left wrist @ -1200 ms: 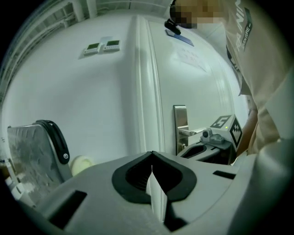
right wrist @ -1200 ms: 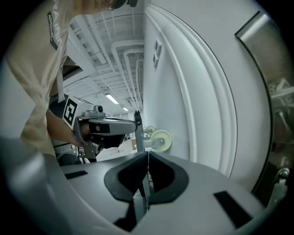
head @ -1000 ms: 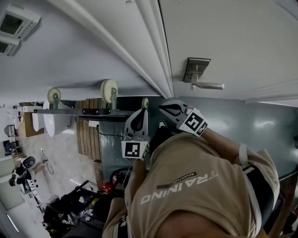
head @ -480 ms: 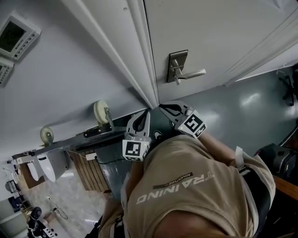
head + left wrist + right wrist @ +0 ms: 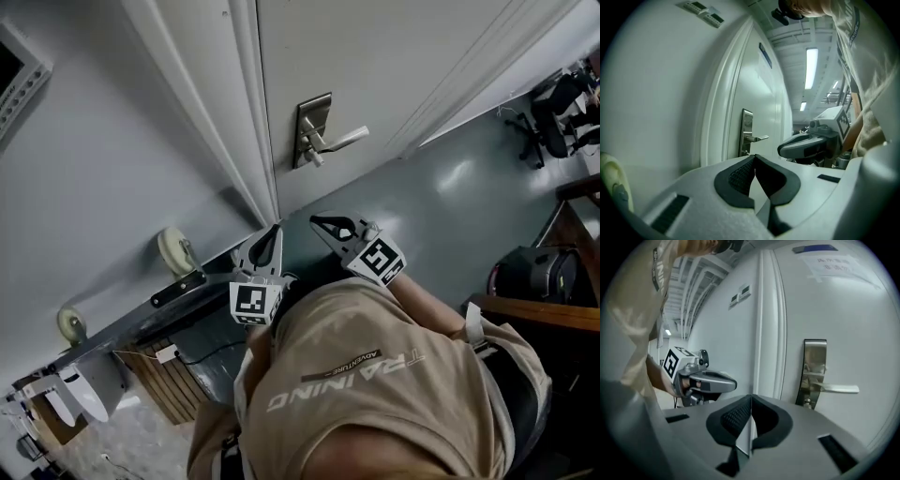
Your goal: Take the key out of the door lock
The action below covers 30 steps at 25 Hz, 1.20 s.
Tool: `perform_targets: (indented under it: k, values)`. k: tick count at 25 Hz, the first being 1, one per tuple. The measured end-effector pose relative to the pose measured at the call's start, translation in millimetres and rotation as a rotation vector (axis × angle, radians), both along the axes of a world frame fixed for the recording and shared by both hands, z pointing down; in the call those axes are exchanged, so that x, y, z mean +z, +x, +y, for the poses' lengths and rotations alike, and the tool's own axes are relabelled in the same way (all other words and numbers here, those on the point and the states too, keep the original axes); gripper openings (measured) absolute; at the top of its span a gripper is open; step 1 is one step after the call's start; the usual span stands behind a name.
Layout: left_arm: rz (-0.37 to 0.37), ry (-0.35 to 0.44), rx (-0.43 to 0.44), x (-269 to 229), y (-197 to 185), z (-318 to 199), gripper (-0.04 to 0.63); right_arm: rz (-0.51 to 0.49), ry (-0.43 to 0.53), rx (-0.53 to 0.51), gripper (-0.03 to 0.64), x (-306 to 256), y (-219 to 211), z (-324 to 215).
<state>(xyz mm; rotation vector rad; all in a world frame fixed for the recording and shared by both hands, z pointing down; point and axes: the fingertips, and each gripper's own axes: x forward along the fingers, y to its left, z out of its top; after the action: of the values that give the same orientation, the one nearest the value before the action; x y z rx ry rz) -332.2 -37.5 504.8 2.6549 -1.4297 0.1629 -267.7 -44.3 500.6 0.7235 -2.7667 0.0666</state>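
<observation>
Steel lock plate sitting far ahead on door; key seemingly sticking out below lever. Left gripper, right gripper hovering empty, jaws pressing together. Approach step, likely; next: spreading right jaws around key.

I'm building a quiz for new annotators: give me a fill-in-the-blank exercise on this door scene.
The left gripper has its jaws ___.
The right gripper holds ___ between its jaws.
The door bearing the lever handle is coloured ___.
Missing words: shut; nothing; white.
</observation>
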Motion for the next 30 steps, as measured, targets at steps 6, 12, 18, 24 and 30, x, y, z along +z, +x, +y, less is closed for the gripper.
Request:
perform_targets:
  k: [6, 12, 18, 24, 30]
  values:
    - [-0.012, -0.033, 0.059, 7, 20, 4, 0.009, -0.084, -0.059, 0.017, 0.014, -13, 2, -1]
    - [-0.015, -0.069, 0.021, 15, 33, -9, 0.009, -0.118, -0.088, 0.045, 0.014, -4, 41, -17]
    - [-0.055, -0.054, -0.023, -2, 66, -25, 0.009, -0.156, -0.083, 0.029, 0.015, -5, 86, -42]
    - [-0.110, -0.041, -0.080, -8, 93, -40, 0.009, -0.173, -0.054, -0.050, 0.015, -8, 109, -57]
    - [0.087, -0.112, -0.215, -1, 99, -56, 0.009, -0.173, -0.054, -0.130, 0.014, 1, 132, -77]
